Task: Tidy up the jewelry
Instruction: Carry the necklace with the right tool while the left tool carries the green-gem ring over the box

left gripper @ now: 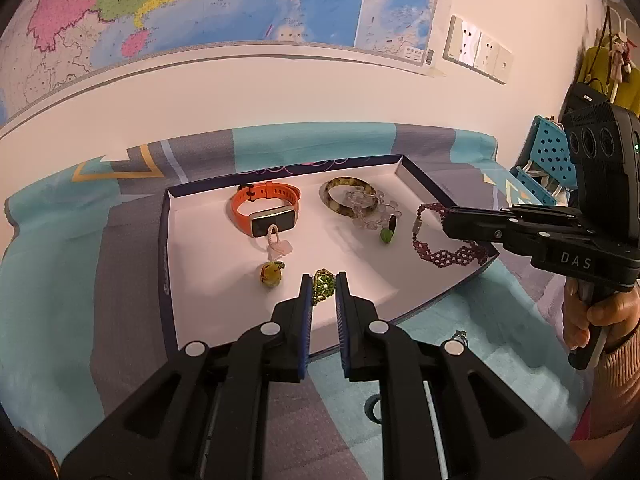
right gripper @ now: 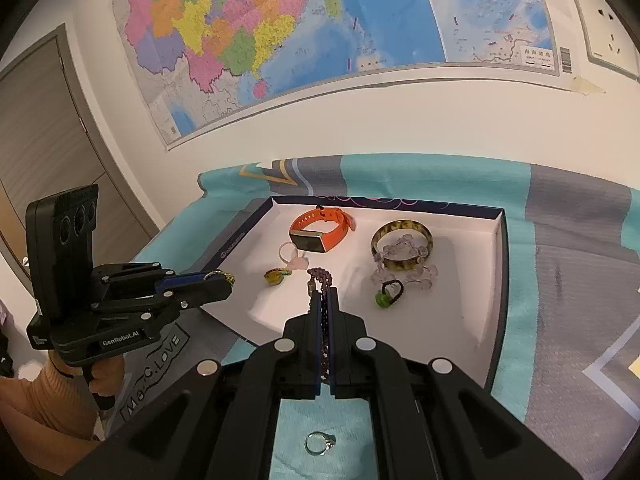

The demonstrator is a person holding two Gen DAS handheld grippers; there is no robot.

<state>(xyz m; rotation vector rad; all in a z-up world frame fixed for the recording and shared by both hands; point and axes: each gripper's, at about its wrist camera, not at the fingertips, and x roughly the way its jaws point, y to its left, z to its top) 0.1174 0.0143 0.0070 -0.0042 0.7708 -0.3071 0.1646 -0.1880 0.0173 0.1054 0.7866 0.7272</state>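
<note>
A shallow white tray [left gripper: 188, 248] with a dark rim [right gripper: 502, 280] lies on a blue and grey cloth. In it lie an orange smart band [left gripper: 266, 208], a mottled bangle [left gripper: 344, 198], a clear bead bracelet [left gripper: 374, 212], a green-bead hair tie [left gripper: 388, 232], a pink charm ring [left gripper: 276, 244] and a yellow charm [left gripper: 272, 274]. My left gripper [left gripper: 324, 286] is shut on a green beaded piece [left gripper: 323, 285] over the tray's front. My right gripper [right gripper: 323, 300] is shut on a dark red beaded bracelet [right gripper: 320, 280], which hangs over the tray's right corner in the left wrist view [left gripper: 444, 254].
A silver ring [right gripper: 319, 443] lies on the cloth in front of the tray, under my right gripper. A wall with a large map [right gripper: 320, 32] stands right behind the table. A blue perforated basket [left gripper: 548, 160] sits at the far right.
</note>
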